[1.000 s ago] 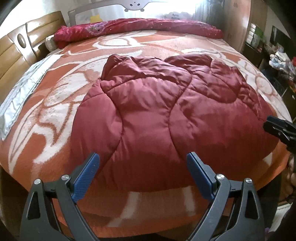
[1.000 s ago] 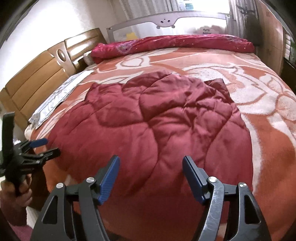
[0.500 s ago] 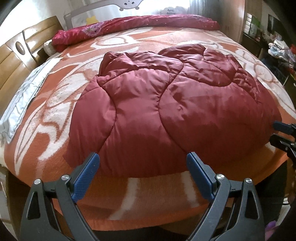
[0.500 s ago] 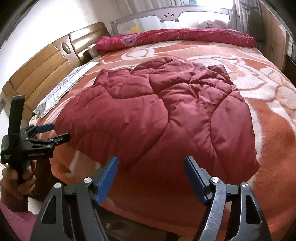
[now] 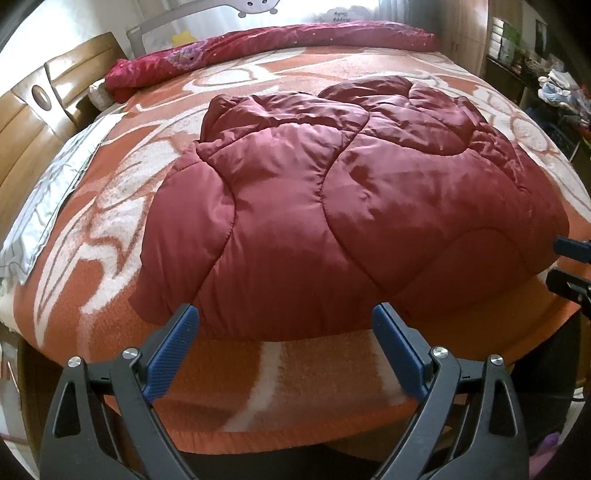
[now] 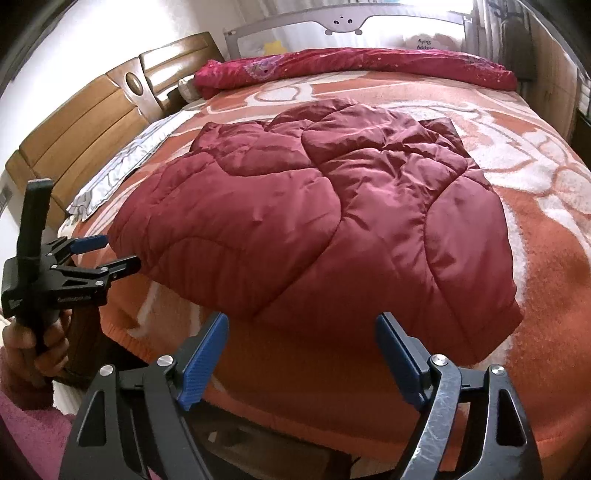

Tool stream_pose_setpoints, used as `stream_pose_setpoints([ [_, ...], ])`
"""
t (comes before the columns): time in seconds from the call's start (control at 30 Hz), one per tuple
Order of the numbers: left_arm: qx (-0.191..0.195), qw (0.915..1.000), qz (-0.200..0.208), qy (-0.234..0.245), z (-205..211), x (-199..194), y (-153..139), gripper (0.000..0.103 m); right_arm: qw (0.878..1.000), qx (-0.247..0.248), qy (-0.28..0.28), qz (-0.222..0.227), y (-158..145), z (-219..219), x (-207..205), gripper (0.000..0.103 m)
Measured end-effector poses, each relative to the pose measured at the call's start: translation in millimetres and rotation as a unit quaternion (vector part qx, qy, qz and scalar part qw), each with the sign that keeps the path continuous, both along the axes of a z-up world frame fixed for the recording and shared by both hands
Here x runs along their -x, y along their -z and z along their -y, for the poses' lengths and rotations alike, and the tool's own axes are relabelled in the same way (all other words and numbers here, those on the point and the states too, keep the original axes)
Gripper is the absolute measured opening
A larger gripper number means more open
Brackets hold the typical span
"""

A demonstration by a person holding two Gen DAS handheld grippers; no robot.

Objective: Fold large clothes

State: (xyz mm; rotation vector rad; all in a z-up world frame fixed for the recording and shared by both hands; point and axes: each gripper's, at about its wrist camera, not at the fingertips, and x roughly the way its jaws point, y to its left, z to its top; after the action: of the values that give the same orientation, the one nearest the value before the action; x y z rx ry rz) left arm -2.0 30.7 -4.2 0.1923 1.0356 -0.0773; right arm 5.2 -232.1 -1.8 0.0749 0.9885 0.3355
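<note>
A dark red quilted padded garment point(image 5: 332, 206) lies folded in a thick stack on the orange and white blanket point(image 5: 110, 206); it also shows in the right wrist view point(image 6: 317, 229). My left gripper point(image 5: 286, 350) is open and empty, held just short of the garment's near edge. My right gripper point(image 6: 301, 354) is open and empty, held back from the garment's near corner. The left gripper also shows in the right wrist view point(image 6: 110, 254), beside the garment's left edge. The right gripper's tips show at the right edge of the left wrist view point(image 5: 570, 266).
A rolled magenta quilt point(image 6: 351, 62) lies across the far end of the bed. A wooden headboard point(image 6: 81, 122) and a grey-white pillow strip point(image 6: 125, 162) run along the left side. A grey bed rail point(image 6: 343, 22) stands at the back. Cluttered shelves point(image 5: 554, 88) stand to the right.
Both grippers have drawn back towards the bed's near edge, so the garment looks farther off. Both stay open and empty. The garment has not moved.
</note>
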Motion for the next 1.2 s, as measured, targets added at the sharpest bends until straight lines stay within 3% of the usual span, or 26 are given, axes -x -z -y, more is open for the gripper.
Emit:
stream_pose_setpoints([
  [0.27,0.051,0.9984,0.021,-0.011,-9,-35,-16,0.096,0.999,-0.005,0.03,0.023,-7,3,-32,0.084],
  [0.4,0.076,0.997,-0.01,-0.016,-14,-58,1,0.096,0.999,0.011,0.048,0.017,6,4,-51,0.087],
  [0.47,0.082,0.9962,-0.02,-0.021,-18,-66,12,0.103,0.999,0.021,0.047,0.01,13,3,-58,0.09],
  [0.73,0.074,0.9963,-0.034,-0.027,-21,-84,22,0.103,0.996,0.019,0.079,0.019,7,16,-82,0.086],
  [0.93,0.056,0.9978,-0.024,-0.026,-13,-83,27,0.103,0.997,0.02,0.068,0.002,41,20,-96,0.091],
  [1.2,0.047,0.9982,-0.024,-0.03,-11,-86,27,0.103,0.998,0.019,0.064,-0.007,38,18,-99,0.092],
])
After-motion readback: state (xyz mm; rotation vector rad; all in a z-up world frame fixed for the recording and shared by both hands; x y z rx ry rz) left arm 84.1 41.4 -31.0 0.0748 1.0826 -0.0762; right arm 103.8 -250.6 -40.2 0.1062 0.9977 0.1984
